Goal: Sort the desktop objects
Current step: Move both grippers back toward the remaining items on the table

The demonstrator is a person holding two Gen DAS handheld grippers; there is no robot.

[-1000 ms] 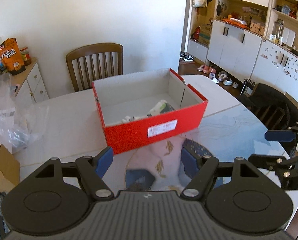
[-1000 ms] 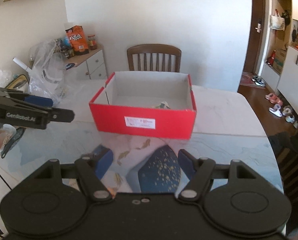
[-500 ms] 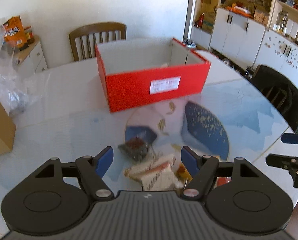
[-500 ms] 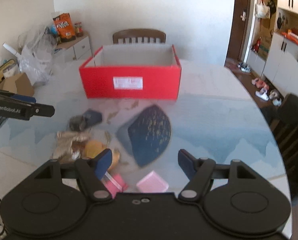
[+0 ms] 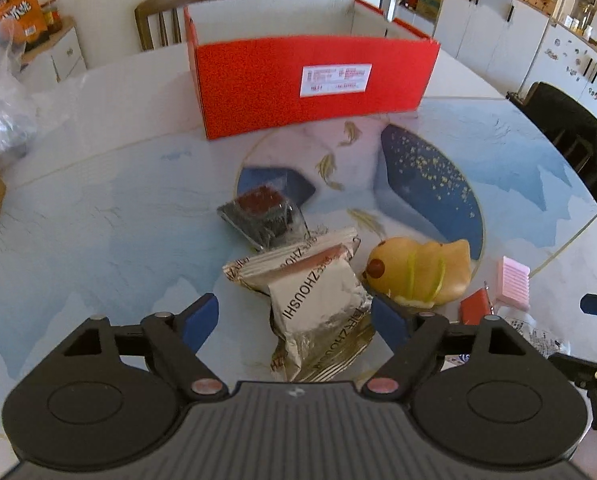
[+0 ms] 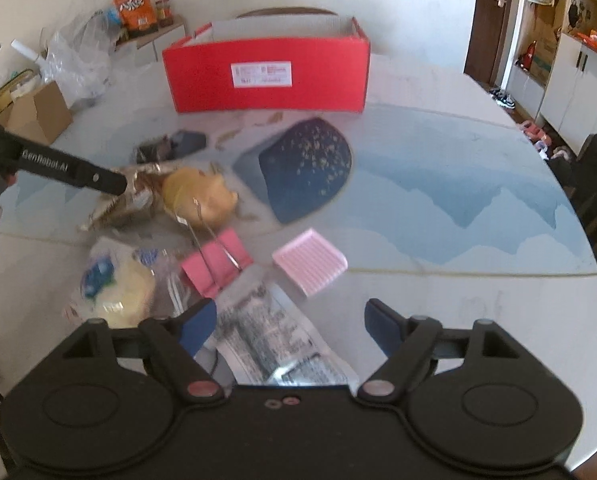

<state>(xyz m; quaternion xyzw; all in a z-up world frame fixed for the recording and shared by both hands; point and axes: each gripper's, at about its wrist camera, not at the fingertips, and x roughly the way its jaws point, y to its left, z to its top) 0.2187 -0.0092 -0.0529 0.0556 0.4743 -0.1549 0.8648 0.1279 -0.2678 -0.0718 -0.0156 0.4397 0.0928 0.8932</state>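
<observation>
On table (image 5: 98, 208), two silver packets (image 5: 318, 292) (overlapping) — one red box (image 5: 310, 80).

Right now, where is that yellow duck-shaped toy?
In the left wrist view the yellow duck toy lies on the table, right of the silver snack packets, left of the pink ridged block.

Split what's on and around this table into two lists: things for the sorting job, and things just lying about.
For the job:
red box
silver snack packets
yellow toy
dark wrapped cake
pink ridged pad
pink card
clear printed bag

Lying about:
orange snack bag
cardboard box
wooden chair
</observation>
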